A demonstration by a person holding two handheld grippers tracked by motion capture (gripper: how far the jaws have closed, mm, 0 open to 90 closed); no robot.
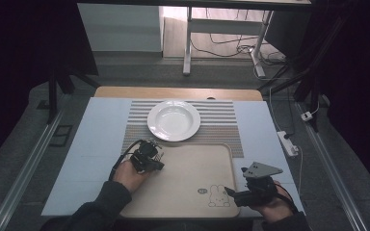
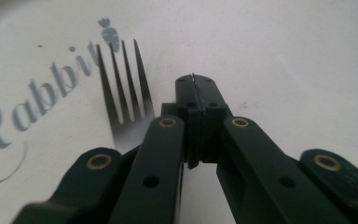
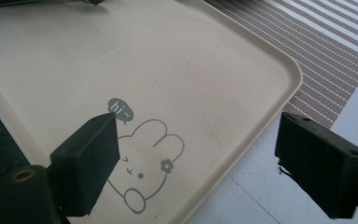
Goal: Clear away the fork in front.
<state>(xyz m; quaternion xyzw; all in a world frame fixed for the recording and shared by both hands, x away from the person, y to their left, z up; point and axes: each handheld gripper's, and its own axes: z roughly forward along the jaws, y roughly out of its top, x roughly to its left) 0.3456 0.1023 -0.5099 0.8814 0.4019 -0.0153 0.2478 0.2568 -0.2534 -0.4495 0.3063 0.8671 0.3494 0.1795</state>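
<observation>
My right gripper (image 1: 233,191) idles at the near right of the tray (image 1: 192,163), jaws spread with nothing between them, hanging over the rabbit print (image 3: 142,163) by the tray's rim. My left gripper (image 1: 155,159) sits at the tray's far left corner, jaws pressed together; in the left gripper view the fork (image 2: 123,93) lies flat on the tray just beside and under the tips, tines pointing away, and I can't tell whether the jaws actually pinch its handle. I'd confirm the grip before lifting: a thin flat handle slips out easily. Keep the lift low but clear of the raised rim. Beyond it, the striped mat (image 1: 221,130) and the plate (image 1: 173,120) sit close; open room on the mat's right, and the table edges stay well apart.
</observation>
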